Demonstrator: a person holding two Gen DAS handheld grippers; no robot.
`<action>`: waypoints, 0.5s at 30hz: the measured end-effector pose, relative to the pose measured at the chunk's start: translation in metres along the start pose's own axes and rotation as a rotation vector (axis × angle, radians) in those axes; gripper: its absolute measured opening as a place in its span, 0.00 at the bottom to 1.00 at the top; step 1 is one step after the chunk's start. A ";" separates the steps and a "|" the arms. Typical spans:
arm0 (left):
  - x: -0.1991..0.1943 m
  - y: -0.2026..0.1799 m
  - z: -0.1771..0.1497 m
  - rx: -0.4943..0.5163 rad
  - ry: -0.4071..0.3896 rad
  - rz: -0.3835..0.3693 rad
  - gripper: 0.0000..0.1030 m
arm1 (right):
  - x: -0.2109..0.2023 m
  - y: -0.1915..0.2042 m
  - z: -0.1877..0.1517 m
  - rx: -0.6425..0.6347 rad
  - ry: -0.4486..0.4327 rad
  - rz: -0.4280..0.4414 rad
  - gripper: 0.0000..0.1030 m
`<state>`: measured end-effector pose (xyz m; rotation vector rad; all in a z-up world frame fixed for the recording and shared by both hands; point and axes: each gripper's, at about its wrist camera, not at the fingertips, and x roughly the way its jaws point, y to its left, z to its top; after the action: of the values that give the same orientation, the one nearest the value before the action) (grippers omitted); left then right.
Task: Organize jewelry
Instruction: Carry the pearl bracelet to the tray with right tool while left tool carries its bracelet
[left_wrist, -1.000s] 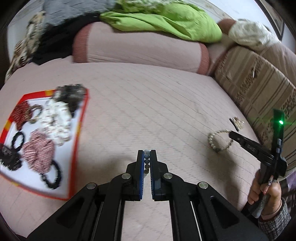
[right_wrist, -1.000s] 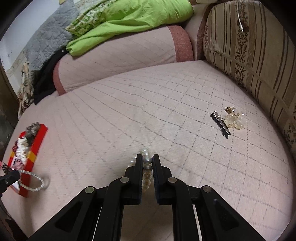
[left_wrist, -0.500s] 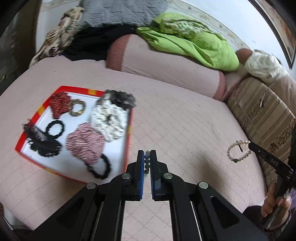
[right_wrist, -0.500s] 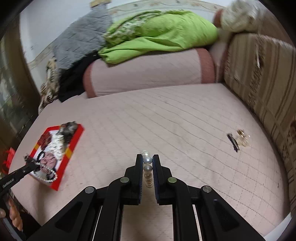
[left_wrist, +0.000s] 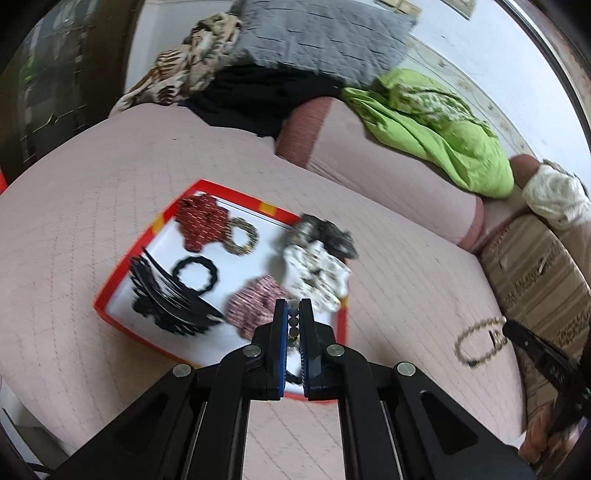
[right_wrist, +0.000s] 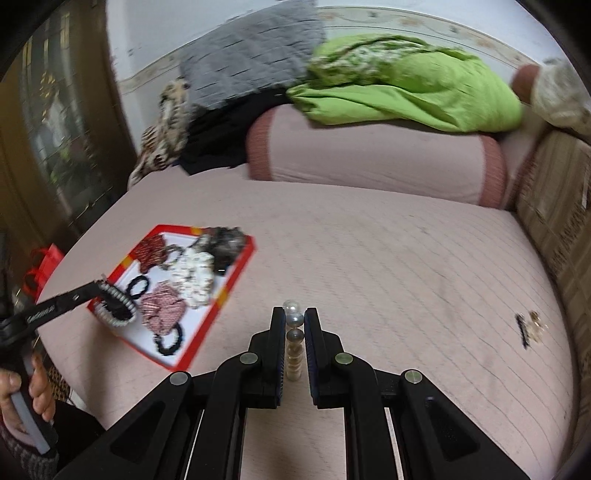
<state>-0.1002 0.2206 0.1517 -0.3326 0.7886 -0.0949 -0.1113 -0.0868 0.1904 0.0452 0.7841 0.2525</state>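
A red-rimmed white tray lies on the pink bed and holds several scrunchies and hair ties. My left gripper is shut on a white pearl bracelet and holds it over the tray's near right part; the bracelet hangs over the tray in the right wrist view. My right gripper is shut on a beige bead bracelet, above the bed to the right of the tray; it also shows in the left wrist view. A hair clip with a gold piece lies at the bed's right.
A pink bolster lies across the far side with a green blanket, a grey quilt and dark clothes on it. A striped cushion lines the right edge. A red bag sits beyond the bed's left edge.
My left gripper has carried the pearl bracelet left, from beside the tray to over it. My right gripper has lifted and swung left with the bead bracelet.
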 end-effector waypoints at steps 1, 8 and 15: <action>0.002 0.006 0.004 -0.005 0.000 0.006 0.05 | 0.003 0.010 0.002 -0.015 0.004 0.012 0.11; 0.016 0.036 0.022 -0.065 -0.003 0.013 0.05 | 0.027 0.062 0.013 -0.079 0.037 0.078 0.11; 0.016 0.049 0.008 -0.110 0.023 -0.069 0.05 | 0.052 0.108 0.027 -0.116 0.069 0.134 0.11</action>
<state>-0.0853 0.2660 0.1297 -0.4637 0.8072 -0.1207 -0.0797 0.0314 0.1876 -0.0206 0.8352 0.4281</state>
